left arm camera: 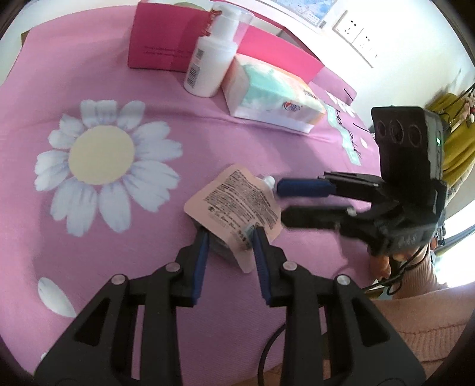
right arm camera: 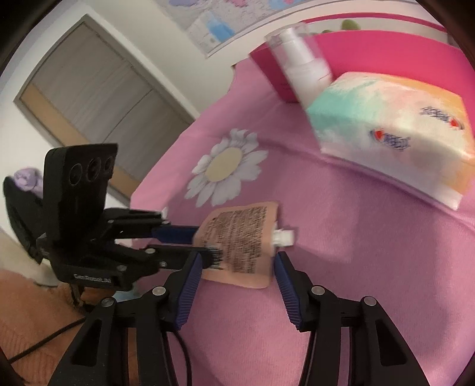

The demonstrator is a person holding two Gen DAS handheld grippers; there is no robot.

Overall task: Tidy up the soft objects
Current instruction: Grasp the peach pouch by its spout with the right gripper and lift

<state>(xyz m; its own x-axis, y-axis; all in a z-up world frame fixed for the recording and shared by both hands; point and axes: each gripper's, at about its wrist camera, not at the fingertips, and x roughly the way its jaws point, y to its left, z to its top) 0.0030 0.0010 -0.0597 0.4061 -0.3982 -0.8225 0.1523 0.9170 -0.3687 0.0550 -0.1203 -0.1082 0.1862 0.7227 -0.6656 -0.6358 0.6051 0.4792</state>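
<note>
Pouch, frame centre, on pink cloth | left gripper clamps its near edge | right gripper straddles it, jaws apart

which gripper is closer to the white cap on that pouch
Right. The right gripper has its fingers open beside the pouch's cap, not touching. The left gripper is closed on the pouch's opposite end, away from the cap.

White wall, grey door, map.
</note>
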